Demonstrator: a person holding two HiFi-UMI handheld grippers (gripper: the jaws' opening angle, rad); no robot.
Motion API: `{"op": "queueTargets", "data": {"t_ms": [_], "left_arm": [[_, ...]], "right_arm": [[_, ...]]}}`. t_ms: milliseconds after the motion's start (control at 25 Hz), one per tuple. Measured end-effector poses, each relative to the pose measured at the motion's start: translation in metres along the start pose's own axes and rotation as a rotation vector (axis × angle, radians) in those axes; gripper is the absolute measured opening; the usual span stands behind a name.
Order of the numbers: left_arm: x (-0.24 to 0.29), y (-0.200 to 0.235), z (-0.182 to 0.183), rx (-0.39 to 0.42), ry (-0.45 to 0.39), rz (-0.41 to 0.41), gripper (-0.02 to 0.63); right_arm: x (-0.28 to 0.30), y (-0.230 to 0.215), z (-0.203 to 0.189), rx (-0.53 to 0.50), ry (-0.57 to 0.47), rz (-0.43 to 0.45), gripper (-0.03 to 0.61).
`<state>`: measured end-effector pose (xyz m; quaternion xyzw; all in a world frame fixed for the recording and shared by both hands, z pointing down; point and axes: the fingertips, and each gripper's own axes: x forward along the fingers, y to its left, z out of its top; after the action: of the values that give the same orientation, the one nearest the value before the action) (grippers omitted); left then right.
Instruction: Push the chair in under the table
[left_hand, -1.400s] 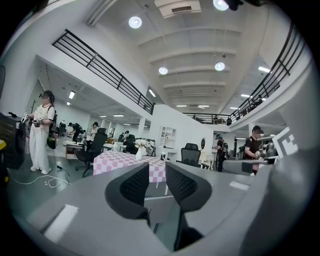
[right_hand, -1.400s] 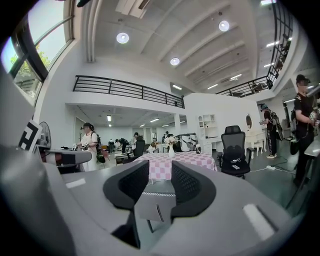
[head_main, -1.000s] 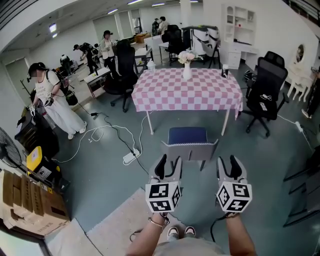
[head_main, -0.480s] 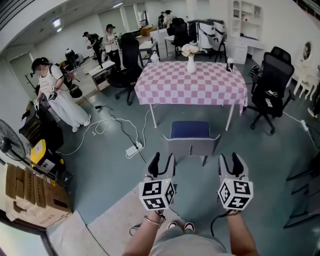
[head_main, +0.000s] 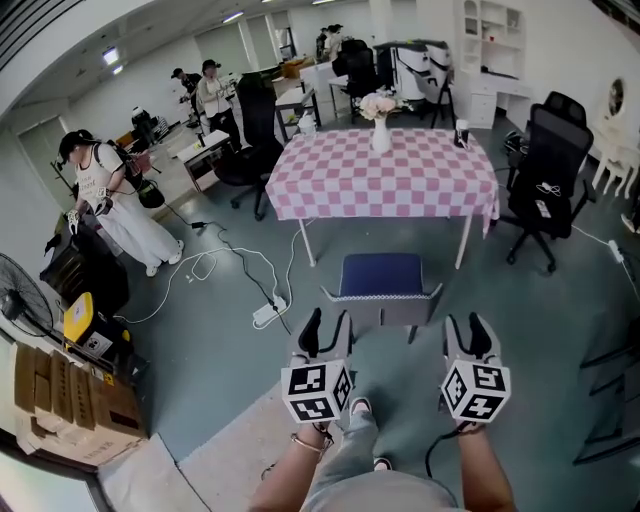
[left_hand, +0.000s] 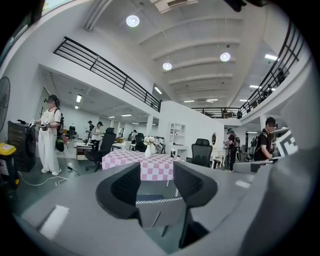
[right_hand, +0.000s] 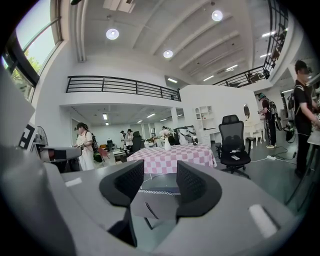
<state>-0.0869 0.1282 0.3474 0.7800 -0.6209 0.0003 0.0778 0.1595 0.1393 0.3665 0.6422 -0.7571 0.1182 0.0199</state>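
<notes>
The blue-seated chair (head_main: 378, 276) stands pulled out in front of the pink-checked table (head_main: 385, 175), its grey backrest (head_main: 380, 308) on the near side, ready for a push. The left gripper (head_main: 328, 328) and right gripper (head_main: 469, 330) hover just short of the backrest's two corners. Their jaws are apart and hold nothing, apparently aligned to press it evenly.

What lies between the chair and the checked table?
Only bare grey floor lies between the chair and the table; the head view shows it.
</notes>
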Motion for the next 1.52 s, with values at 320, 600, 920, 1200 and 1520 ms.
{"op": "queueTargets", "data": {"t_ms": [320, 600, 920, 1200, 1520], "left_arm": [[0.087, 0.026, 0.017, 0.007, -0.015, -0.024, 0.204], [0.175, 0.058, 0.032, 0.0, -0.008, -0.062, 0.202], [0.263, 0.089, 0.044, -0.043, -0.001, -0.129, 0.196], [0.301, 0.105, 0.03, -0.063, 0.036, -0.136, 0.196], [0.307, 0.115, 0.017, -0.045, 0.092, -0.114, 0.196]], "right_arm": [[0.081, -0.012, 0.014, 0.028, -0.014, -0.028, 0.189], [0.163, -0.018, 0.033, 0.047, -0.009, -0.068, 0.189], [0.243, -0.013, 0.059, 0.029, -0.018, -0.11, 0.189], [0.284, -0.018, 0.053, 0.031, 0.027, -0.119, 0.189], [0.304, -0.021, 0.04, 0.02, 0.088, -0.066, 0.189]]}}
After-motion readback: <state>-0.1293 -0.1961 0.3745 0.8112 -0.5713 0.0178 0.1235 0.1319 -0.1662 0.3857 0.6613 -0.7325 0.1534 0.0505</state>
